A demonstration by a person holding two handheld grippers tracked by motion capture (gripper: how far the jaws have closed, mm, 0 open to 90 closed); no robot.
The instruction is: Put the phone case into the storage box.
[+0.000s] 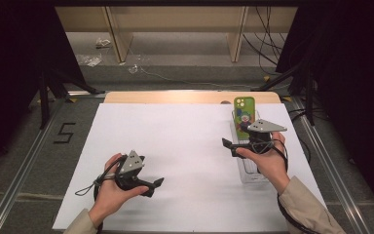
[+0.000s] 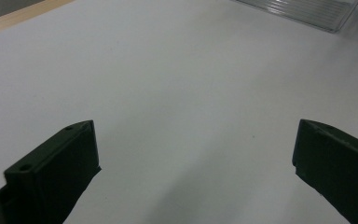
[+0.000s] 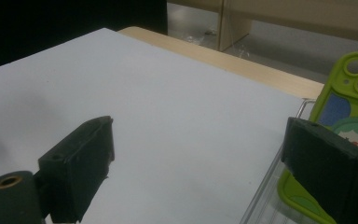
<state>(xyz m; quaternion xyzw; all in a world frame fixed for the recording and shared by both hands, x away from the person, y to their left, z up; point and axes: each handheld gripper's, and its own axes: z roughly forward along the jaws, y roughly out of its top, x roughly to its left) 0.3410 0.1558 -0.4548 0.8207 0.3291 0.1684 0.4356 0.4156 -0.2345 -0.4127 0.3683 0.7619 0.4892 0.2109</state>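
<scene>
Your left tongs (image 1: 148, 185) hover wide over bare table (image 1: 185, 141); right tongs (image 1: 231, 146), wide too, sit beside the phone (image 1: 244, 114) standing in the clear tray (image 1: 253, 175). Swing in carelessly and you could knock it over.

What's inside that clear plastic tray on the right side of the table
A green phone case with a cartoon print stands in the clear tray, leaning at its far end. The right gripper and hand cover the tray's middle, so anything there is hidden.
</scene>
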